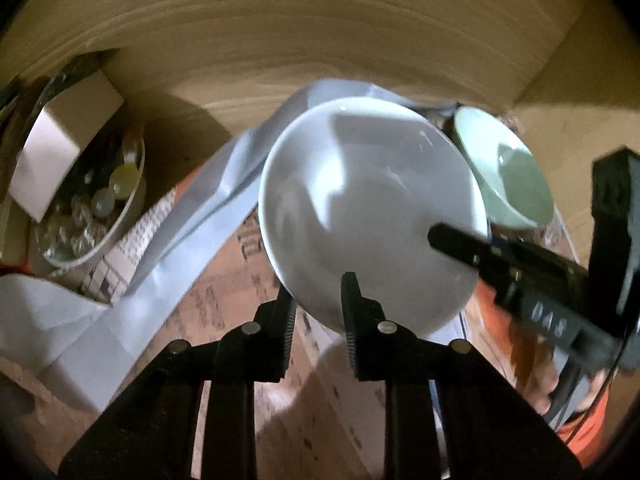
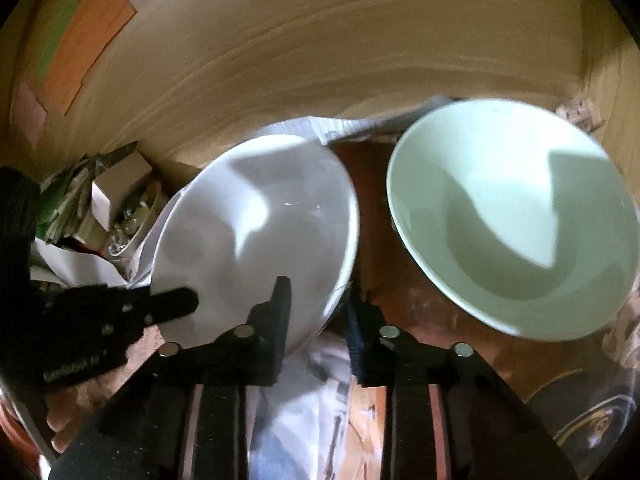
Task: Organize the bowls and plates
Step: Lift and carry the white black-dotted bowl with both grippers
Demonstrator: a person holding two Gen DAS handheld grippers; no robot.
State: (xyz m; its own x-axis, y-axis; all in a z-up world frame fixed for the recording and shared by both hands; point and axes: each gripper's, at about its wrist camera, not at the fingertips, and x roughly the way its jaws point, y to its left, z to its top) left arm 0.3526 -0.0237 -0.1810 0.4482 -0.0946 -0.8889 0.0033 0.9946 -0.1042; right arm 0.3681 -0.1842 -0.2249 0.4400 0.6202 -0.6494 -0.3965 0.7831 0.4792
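A white bowl [image 1: 360, 216] fills the middle of the left wrist view, tilted up. My left gripper [image 1: 320, 304] is shut on its near rim, one finger inside and one outside. In the right wrist view the same white bowl [image 2: 260, 232] sits left of centre, and my right gripper [image 2: 320, 312] is shut on its right rim. That gripper's inner finger [image 1: 452, 240] shows lying across the bowl's right edge. A pale green bowl [image 2: 520, 220] stands just right of the white one, free of both grippers; it also shows as the green bowl [image 1: 508, 176] behind the white one.
A round dish of clear trinkets [image 1: 92, 208] with a white box [image 1: 60, 152] sits at the left. White paper strips [image 1: 180, 220] lie over printed cardboard [image 1: 224, 292]. A wooden wall [image 1: 320, 40] closes the back. A dark gold-trimmed item [image 2: 592, 420] lies lower right.
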